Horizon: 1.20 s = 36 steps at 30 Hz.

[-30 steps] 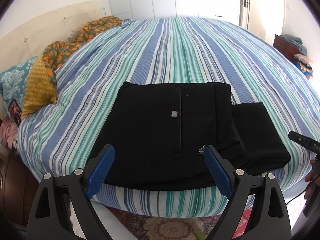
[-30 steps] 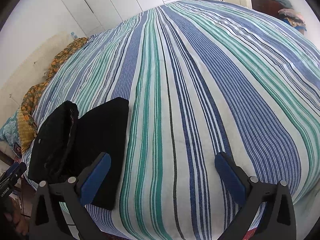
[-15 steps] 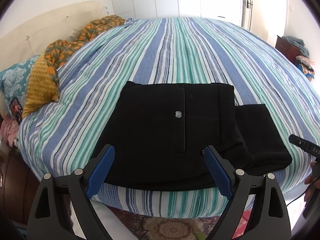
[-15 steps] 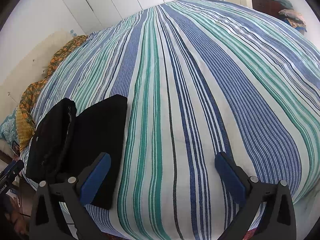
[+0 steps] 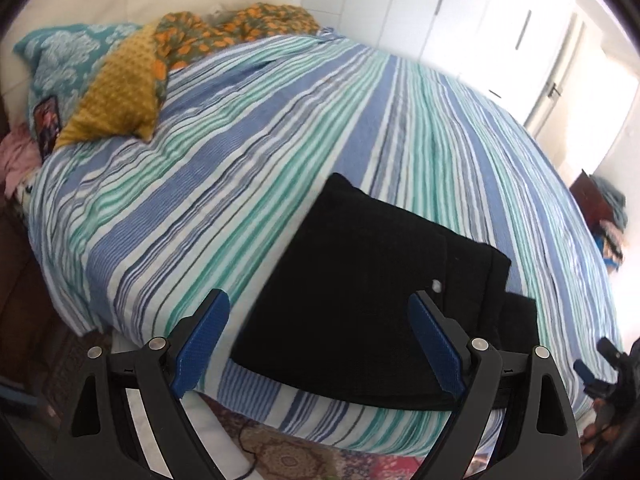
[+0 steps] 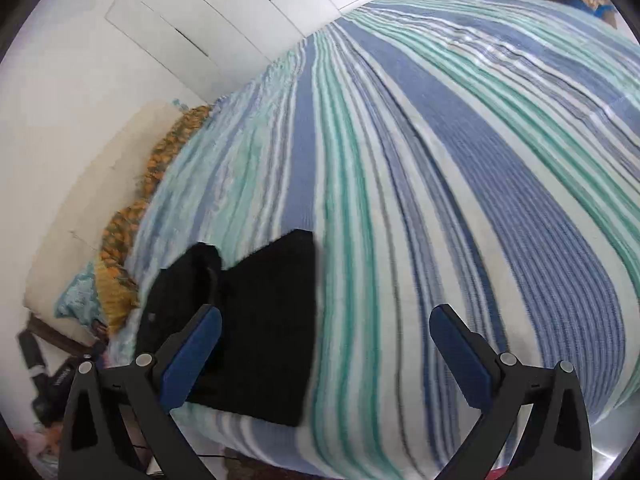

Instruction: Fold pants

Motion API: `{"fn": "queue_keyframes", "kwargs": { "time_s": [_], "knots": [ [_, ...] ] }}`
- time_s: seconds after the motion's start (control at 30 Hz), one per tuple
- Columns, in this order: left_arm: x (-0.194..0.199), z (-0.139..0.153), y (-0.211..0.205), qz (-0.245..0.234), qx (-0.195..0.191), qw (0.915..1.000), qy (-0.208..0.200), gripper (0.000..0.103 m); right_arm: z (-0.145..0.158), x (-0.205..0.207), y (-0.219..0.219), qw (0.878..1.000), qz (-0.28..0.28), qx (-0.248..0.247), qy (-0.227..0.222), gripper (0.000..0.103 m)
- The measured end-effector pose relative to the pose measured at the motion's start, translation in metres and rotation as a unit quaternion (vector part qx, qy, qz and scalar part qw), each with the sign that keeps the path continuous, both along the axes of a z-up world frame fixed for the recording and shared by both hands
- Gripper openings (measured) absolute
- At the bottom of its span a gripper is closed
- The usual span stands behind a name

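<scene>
two grippers, left (image 5: 318, 340) and right (image 6: 326, 354), jaws spread, empty, near folded black pants (image 5: 360, 300); no legible writing

One pair of black pants (image 5: 360, 304) lies folded on one bed (image 5: 248, 168), which carries one striped cover in blue, green and white. One pale button (image 5: 437, 285) shows on the pants.

Two grippers are in view, the left gripper (image 5: 319, 340) and the right gripper (image 6: 325, 350). Each has two blue-padded fingers (image 5: 202, 336), four fingers in all, spread apart with nothing between them.

At the head of the bed there is one teal patterned pillow (image 5: 68, 56), one mustard-yellow textured cloth (image 5: 116, 104) and one orange-and-green floral cloth (image 5: 224, 32). One pink cloth (image 5: 16, 156) sits at the left edge of the left wrist view.
</scene>
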State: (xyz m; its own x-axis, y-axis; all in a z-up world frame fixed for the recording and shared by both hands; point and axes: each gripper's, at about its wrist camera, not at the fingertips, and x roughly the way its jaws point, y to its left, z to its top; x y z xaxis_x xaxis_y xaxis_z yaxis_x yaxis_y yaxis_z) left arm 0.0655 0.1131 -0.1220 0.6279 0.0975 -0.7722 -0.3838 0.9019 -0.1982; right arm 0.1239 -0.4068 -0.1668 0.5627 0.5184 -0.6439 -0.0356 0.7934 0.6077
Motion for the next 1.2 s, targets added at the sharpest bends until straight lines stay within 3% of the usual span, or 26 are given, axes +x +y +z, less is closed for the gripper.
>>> {"fn": "queue_keyframes", "kwargs": {
  "time_s": [0.1,0.23,0.27,0.3,0.33,0.43,0.73,0.83,0.93,1.07,1.1,1.13,1.2],
  "knots": [
    [-0.007,-0.003,0.016,0.022,0.000,0.9997,0.004,0.092,0.014,0.002,0.020,0.992,0.075,0.100,0.005,0.103],
    [-0.015,-0.005,0.013,0.023,0.011,0.9997,0.007,0.092,0.012,0.008,0.074,0.965,0.168,0.195,0.053,0.101],
    [-0.015,-0.006,0.010,0.020,0.013,0.9997,0.009,0.092,0.009,0.011,0.087,0.959,0.184,0.207,0.062,0.098],
    [-0.015,-0.006,0.008,0.016,0.015,0.9997,0.010,0.092,0.005,0.015,0.100,0.955,0.198,0.210,0.074,0.085],
    [-0.015,-0.005,0.007,0.013,0.019,0.9997,0.011,0.092,0.000,0.021,0.113,0.952,0.210,0.203,0.092,0.077],
    [-0.018,-0.003,0.004,0.008,0.033,0.9994,0.010,0.092,-0.016,0.033,0.144,0.944,0.243,0.179,0.129,0.069],
    [-0.026,-0.013,0.021,0.025,0.021,0.9993,0.020,0.092,-0.048,0.053,0.187,0.934,0.289,0.080,0.194,0.059],
    [-0.026,-0.016,0.024,0.028,0.022,0.9990,0.027,0.092,-0.048,0.054,0.194,0.923,0.314,0.092,0.204,0.057],
    [-0.025,-0.017,0.024,0.029,0.021,0.9989,0.030,0.092,-0.052,0.054,0.205,0.915,0.339,0.063,0.211,0.057],
    [-0.024,-0.017,0.022,0.027,0.022,0.9990,0.028,0.092,-0.058,0.058,0.216,0.919,0.334,0.026,0.210,0.055],
    [-0.024,-0.016,0.021,0.025,0.024,0.9990,0.027,0.092,-0.058,0.058,0.220,0.919,0.339,0.017,0.199,0.050],
    [-0.024,-0.015,0.020,0.023,0.026,0.9990,0.026,0.092,-0.058,0.058,0.223,0.921,0.340,0.003,0.190,0.030],
    [-0.026,-0.011,0.019,0.020,0.039,0.9988,0.023,0.092,-0.058,0.057,0.223,0.923,0.335,0.003,0.187,0.026]
  ]
}}
